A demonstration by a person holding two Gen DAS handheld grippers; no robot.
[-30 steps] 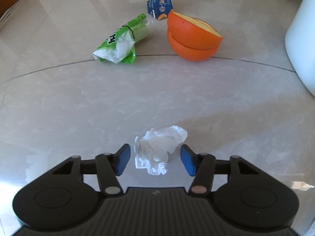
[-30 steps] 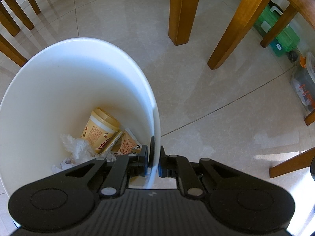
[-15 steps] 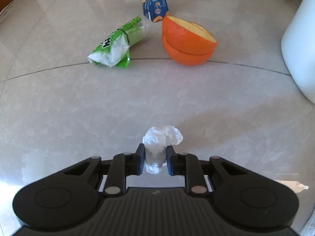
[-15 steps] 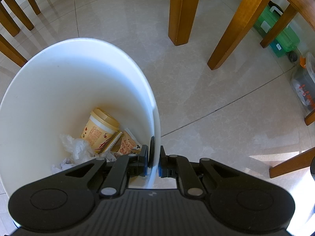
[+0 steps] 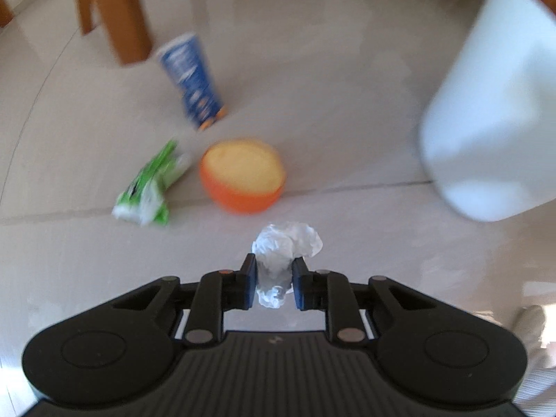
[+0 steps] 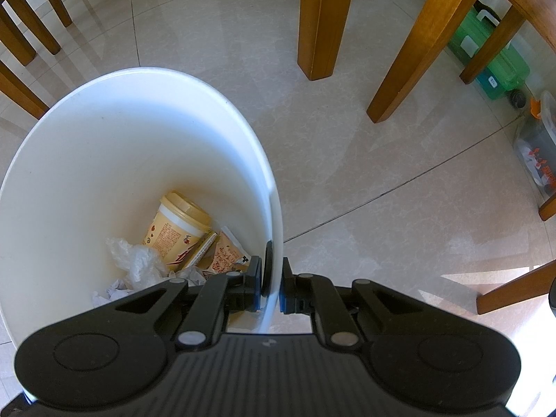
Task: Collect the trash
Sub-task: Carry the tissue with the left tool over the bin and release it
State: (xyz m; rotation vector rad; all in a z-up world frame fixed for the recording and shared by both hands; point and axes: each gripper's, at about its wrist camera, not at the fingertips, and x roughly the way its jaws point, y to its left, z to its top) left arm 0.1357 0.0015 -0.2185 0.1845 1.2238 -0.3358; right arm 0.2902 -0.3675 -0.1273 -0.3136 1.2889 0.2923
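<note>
Two grippers: the left gripper [image 5: 274,279] was clamped on a crumpled white tissue [image 5: 283,253], its pads pressed into the wad's lower half; the right gripper [image 6: 272,283] was pinched on the rim of a white bin [image 6: 83,160], one finger inside the wall and one outside.
Tissue position: held off the floor, at the centre of the left view, its puffed top bulging past the fingertips toward 1 o'clock.
Tissue axis: long axis ran roughly along the fingers, from 6 to 12 o'clock.
Nearest neighbours: an orange peel half [image 5: 242,180], hollow side up, lay beyond the tissue at 11 o'clock; a green wrapper [image 5: 149,191] lay just left of it, at 10 o'clock, its length slanting toward 1 o'clock.
Farther: a blue carton [image 5: 191,80] stood tilted behind both, blurred; the bin's outer wall filled the 2 o'clock side.
Obstruction: nothing lay between tissue and bin in the left view.
Bin contents: a tan lidded cup [image 6: 175,231] on its side, a printed packet [image 6: 224,255] beside it, clear plastic film [image 6: 133,260] and white paper scraps.
Surface: glossy beige floor tiles [image 6: 347,160] with dark grout lines.
Room: wooden furniture legs [image 6: 326,17] rose all around; a green case [image 6: 493,59] sat far off at 2 o'clock in the right view.
</note>
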